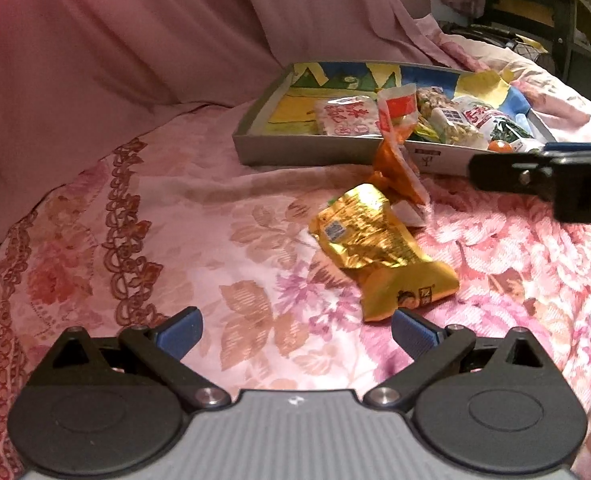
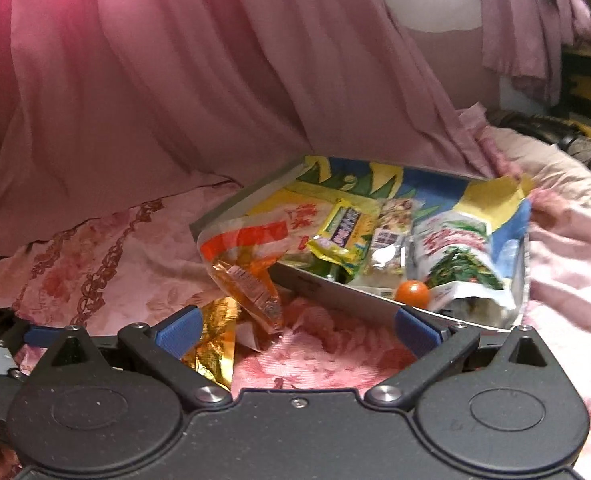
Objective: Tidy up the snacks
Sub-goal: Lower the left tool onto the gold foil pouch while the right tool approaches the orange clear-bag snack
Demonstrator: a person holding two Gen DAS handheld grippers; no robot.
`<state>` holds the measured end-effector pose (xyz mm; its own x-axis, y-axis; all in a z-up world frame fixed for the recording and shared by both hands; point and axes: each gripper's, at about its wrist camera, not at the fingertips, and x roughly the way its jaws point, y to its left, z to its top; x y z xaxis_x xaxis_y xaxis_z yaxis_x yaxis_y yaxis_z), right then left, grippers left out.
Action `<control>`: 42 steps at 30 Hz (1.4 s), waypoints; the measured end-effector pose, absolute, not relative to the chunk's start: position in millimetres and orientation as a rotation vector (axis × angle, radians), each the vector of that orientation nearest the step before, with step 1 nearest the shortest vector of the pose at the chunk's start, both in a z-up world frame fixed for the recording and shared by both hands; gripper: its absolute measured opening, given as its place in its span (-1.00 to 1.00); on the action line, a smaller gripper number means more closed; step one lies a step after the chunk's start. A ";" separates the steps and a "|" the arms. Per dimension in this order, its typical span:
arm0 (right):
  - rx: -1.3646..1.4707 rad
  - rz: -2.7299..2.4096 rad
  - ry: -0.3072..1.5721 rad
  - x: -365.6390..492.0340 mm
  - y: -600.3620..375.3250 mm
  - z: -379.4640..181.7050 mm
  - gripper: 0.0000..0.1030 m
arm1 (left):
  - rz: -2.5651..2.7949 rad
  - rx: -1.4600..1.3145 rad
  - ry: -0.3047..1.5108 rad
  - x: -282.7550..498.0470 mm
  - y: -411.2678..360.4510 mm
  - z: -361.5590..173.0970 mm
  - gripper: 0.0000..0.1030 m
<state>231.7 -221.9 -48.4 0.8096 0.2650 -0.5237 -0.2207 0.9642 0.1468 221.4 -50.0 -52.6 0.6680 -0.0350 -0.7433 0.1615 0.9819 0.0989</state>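
Note:
A gold foil snack bag (image 1: 379, 252) lies on the pink floral bedspread, just ahead of my left gripper (image 1: 295, 336), which is open with nothing between its blue pads. An orange and red packet (image 1: 397, 148) leans over the near wall of the grey tray (image 1: 303, 152). The tray holds several snack packs and a small orange ball (image 1: 500, 146). My right gripper (image 2: 297, 334) is open and empty, close to the tray's near wall (image 2: 351, 300). The orange packet (image 2: 251, 280) and the gold bag (image 2: 215, 340) sit by its left finger. The other gripper (image 1: 551, 178) shows at the right edge.
A pink curtain (image 1: 135, 40) hangs behind the bed. The bedspread (image 1: 175, 240) spreads out to the left of the snacks. Dark shelving (image 1: 535, 12) stands at the far right. A green and white bag (image 2: 463, 256) leans in the tray's right corner.

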 end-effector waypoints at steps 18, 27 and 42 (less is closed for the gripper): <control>0.155 0.395 0.654 274.6 -219.0 -74.6 0.72 | -0.254 0.160 0.800 249.5 -95.4 -68.2 0.99; 0.132 0.445 0.658 285.6 -207.0 -80.3 0.34 | -0.278 0.121 0.813 255.6 -87.8 -75.1 0.89; 0.161 0.434 0.726 299.9 -204.9 -92.4 -0.39 | -0.266 0.115 0.816 256.2 -88.8 -76.7 0.88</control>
<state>299.9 -204.9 -92.4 0.6638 0.4369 -0.6070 -0.3270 0.8995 0.2898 256.2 -88.8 -76.7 0.6540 -0.1900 -0.7323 0.2778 0.9606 -0.0012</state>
